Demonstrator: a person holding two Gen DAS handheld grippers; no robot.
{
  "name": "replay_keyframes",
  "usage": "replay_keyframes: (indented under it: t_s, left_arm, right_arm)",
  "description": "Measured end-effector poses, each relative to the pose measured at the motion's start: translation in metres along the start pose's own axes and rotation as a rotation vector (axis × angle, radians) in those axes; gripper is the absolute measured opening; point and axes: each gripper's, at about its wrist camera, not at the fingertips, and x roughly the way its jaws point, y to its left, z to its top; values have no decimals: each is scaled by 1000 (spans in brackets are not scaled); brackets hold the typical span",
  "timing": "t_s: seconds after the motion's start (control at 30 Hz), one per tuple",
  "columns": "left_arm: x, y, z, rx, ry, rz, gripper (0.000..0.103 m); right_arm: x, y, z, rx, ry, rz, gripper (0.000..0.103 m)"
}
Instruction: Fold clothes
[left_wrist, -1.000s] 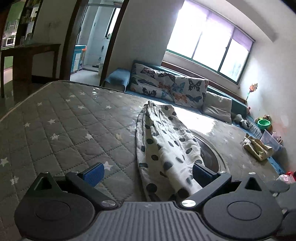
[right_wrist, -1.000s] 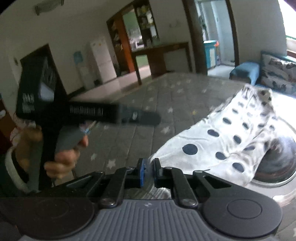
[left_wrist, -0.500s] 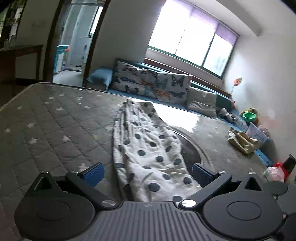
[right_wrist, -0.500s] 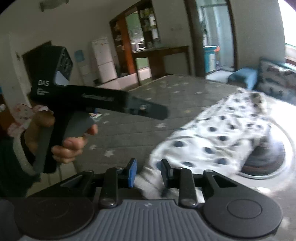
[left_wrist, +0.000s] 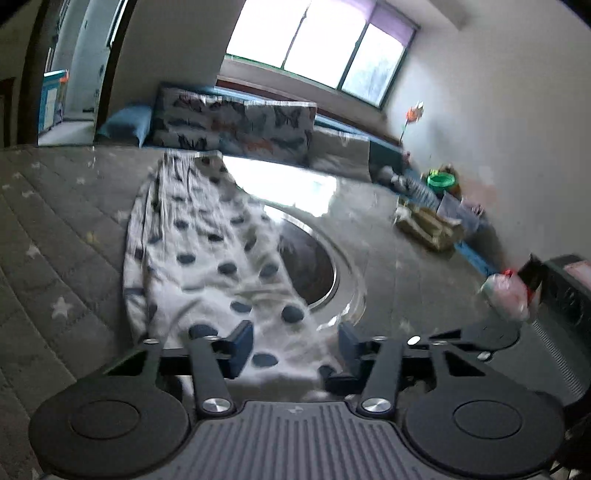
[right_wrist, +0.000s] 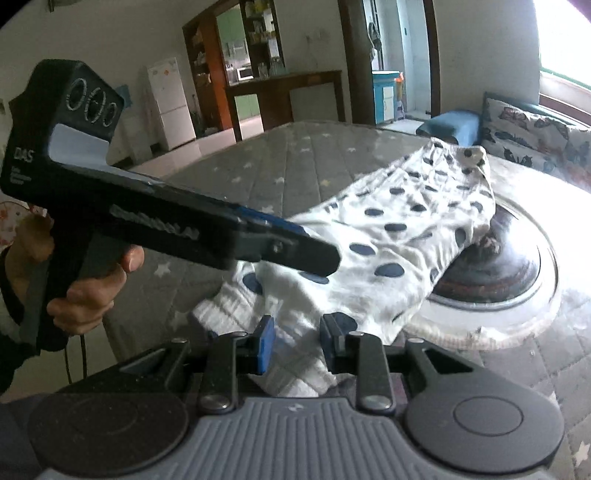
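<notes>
White trousers with dark polka dots (left_wrist: 210, 254) lie stretched along the grey star-patterned mattress (left_wrist: 55, 236), waistband far, cuffs near me. They also show in the right wrist view (right_wrist: 399, 236). My left gripper (left_wrist: 295, 345) is open, its blue-padded jaws straddling the near cuff end. My right gripper (right_wrist: 295, 341) is open with the ribbed cuff (right_wrist: 291, 365) lying between its jaws. The left gripper's black body (right_wrist: 184, 229), held in a hand, crosses the right wrist view over the cloth.
A round dark disc with a shiny rim (left_wrist: 314, 266) lies on the mattress under the trousers' right side. Butterfly cushions (left_wrist: 236, 125) line the far edge. A folded yellowish cloth (left_wrist: 428, 225) and a green bowl (left_wrist: 439, 181) sit at the right. A wooden table (right_wrist: 288, 96) stands beyond.
Both grippers dropped toward the near cuff end. The right gripper went from shut to open around the cuff. The left gripper's jaws narrowed and shifted right over the cloth.
</notes>
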Motion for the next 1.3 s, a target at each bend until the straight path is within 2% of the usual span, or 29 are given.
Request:
replay_keyframes:
  t_s: [0.17, 0.33, 0.53, 0.63, 0.73, 0.9, 1.2, 1.27, 1.3]
  left_arm:
    - [10, 12, -10, 3, 54, 61, 48]
    - [5, 21, -14, -2, 79, 61, 48]
    - [-18, 22, 6, -2, 4, 47, 50]
    - [-18, 30, 29, -18, -42, 88, 50]
    - [-5, 44, 50, -52, -44, 130, 50]
    - [33, 65, 76, -39, -3, 224, 52]
    - [82, 87, 76, -69, 103, 241, 49]
    - [86, 89, 75, -76, 117, 245, 46]
    - [87, 90, 75, -81, 118, 247, 38]
  right_arm:
    - [-3, -13, 0, 23, 13, 21, 27]
    - [-20, -35, 20, 71, -15, 41, 27]
    - [-20, -75, 53, 92, -75, -74, 27]
    - [-6, -97, 62, 161, -72, -103, 28]
    - [7, -113, 64, 205, -68, -108, 28]
    - [27, -133, 62, 253, -61, -107, 28]
    - [49, -154, 62, 267, -46, -104, 35]
    - [52, -157, 63, 267, -45, -101, 35]
    - [54, -159, 64, 270, -45, -98, 35]
